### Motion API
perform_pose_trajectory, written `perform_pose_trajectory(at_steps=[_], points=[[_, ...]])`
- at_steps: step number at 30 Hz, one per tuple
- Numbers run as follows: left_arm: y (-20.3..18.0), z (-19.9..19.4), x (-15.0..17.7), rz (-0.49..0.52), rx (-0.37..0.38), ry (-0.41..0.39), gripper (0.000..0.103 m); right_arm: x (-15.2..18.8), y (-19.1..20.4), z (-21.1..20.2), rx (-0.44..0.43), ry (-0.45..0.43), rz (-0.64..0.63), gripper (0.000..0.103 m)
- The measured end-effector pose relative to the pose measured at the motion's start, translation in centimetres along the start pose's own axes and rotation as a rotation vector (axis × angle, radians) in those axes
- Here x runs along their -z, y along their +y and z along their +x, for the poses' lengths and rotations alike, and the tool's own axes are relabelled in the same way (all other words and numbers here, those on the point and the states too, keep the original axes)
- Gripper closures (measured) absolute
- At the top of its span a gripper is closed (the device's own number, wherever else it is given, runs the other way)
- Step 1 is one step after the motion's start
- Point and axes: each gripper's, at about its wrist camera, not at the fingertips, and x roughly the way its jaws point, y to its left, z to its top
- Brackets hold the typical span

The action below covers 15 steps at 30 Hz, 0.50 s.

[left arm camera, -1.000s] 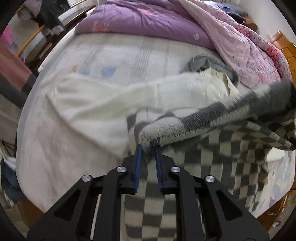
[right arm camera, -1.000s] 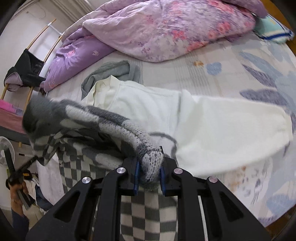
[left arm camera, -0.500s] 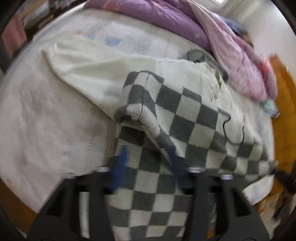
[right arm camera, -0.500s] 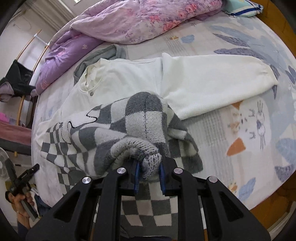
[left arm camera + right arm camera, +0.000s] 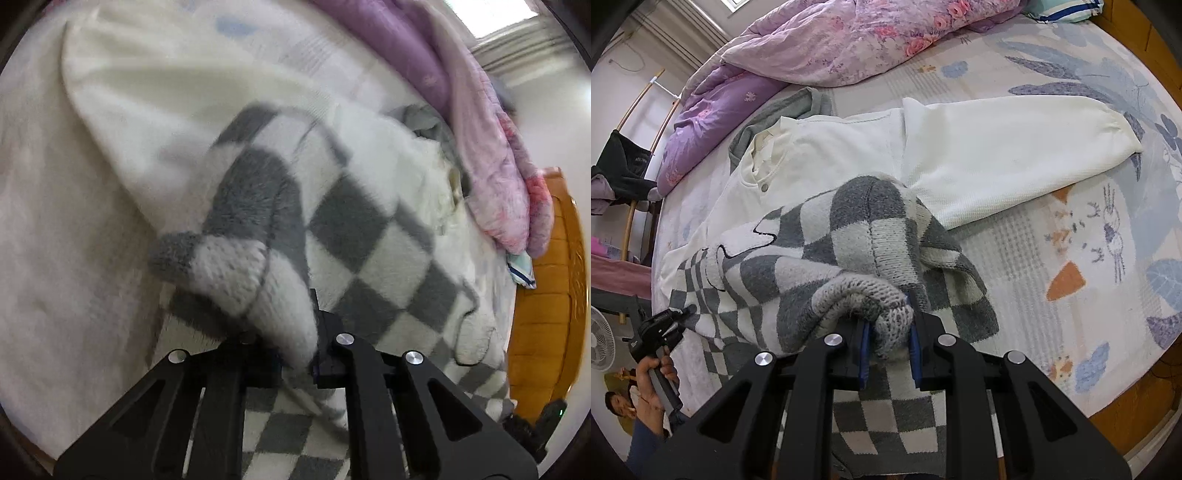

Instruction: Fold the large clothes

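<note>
Where pinched, checkered sweater (image 5: 827, 254) between right gripper (image 5: 886, 347) fingers.

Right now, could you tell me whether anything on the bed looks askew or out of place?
Yes: the checkered sweater lies bunched, not flat, on the cream sweater, and a grey garment sits crumpled beneath that one's collar.

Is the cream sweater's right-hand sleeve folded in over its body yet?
No: in the right wrist view the sleeve lies stretched out flat on the bed sheet, away from the sweater body.
</note>
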Motion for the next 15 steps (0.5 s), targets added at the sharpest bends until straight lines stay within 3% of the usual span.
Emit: perform_pose_trajectory(at_steps=[3,9,15], points=[[-1.1,-3.9,0.9,0.051,0.020,-0.038,0.093,-0.1,0.1,-0.7,0.000,-0.009,-0.017,0.087],[-0.2,-10.8,6.3,0.035,0.053,0.002,0.093,1.5,-1.7,-3.2,0.024,0.014,-0.044,0.087],[2.5,-11.4,15.6,-0.052,-0.037,0.161,0.094,6.5,-6.0,-3.8,0.055,0.126,-0.035,0.087]])
